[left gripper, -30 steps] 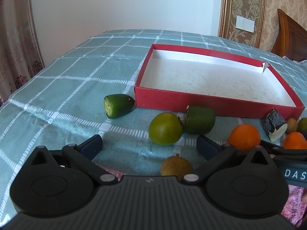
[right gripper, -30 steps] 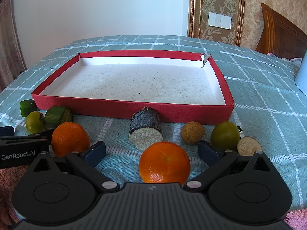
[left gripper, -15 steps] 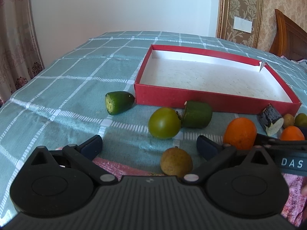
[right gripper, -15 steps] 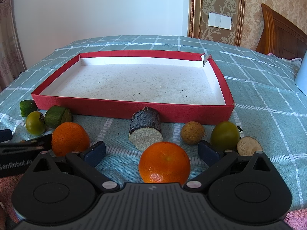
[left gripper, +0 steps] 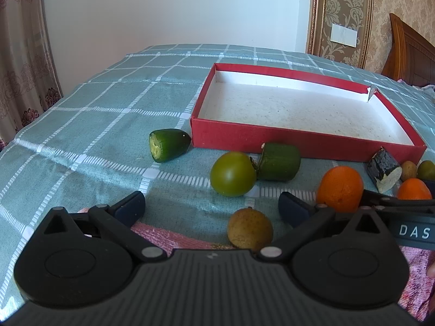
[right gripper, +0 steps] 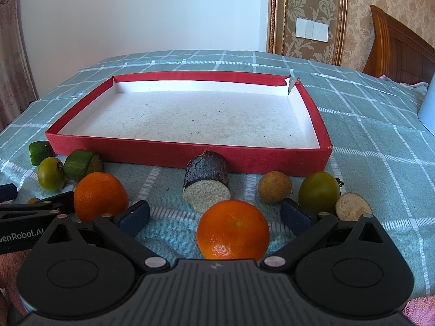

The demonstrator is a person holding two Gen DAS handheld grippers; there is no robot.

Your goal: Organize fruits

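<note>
An empty red box (left gripper: pixel 304 142) (right gripper: pixel 187 153) lies on the checked cloth. Fruits lie in front of it. My left gripper (left gripper: pixel 212 206) is open, with a brown round fruit (left gripper: pixel 250 232) between its fingers and a green round fruit (left gripper: pixel 233 174) just ahead. Two green cut pieces (left gripper: pixel 168 148) (left gripper: pixel 280 161) lie near the box. My right gripper (right gripper: pixel 214 216) is open around an orange (right gripper: pixel 233 229), not touching it. A second orange (right gripper: pixel 100 199) (left gripper: pixel 339 188) lies to its left, a dark cut piece (right gripper: pixel 206 187) ahead.
A brown round fruit (right gripper: pixel 274 187), a green round fruit (right gripper: pixel 318 191) and a pale cut piece (right gripper: pixel 352 209) lie at the right. Pink cloth (left gripper: pixel 163 235) lies under the left gripper. A wooden headboard (right gripper: pixel 402 51) stands at the far right.
The left gripper has drawn back and risen a little, so the fruits and box look farther off. The right gripper has hardly moved. Both stay open.
</note>
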